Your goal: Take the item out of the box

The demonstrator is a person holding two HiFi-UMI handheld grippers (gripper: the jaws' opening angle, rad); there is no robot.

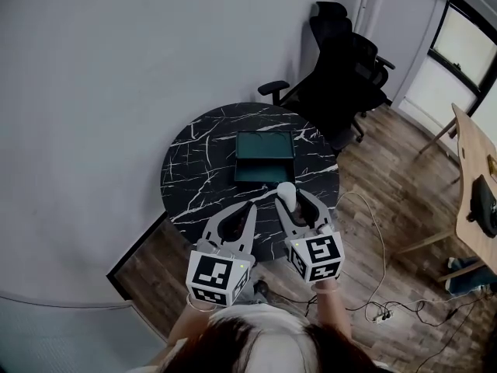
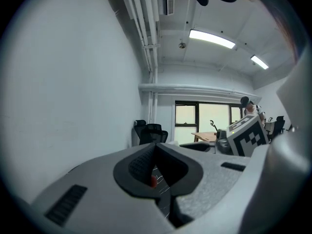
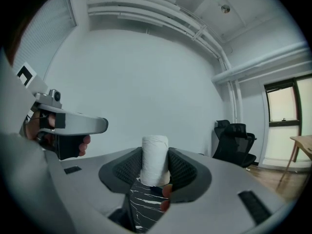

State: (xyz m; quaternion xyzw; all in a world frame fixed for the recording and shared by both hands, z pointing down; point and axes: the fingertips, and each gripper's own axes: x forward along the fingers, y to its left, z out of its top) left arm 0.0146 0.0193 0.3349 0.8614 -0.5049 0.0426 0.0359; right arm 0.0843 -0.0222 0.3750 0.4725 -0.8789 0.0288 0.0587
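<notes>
Marble table; green box open; right tool clamps white roll; left tool closed.

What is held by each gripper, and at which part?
The right gripper holds a white roll by its sides, lower half between the fingers. The left gripper holds nothing; its fingers are together.
</notes>
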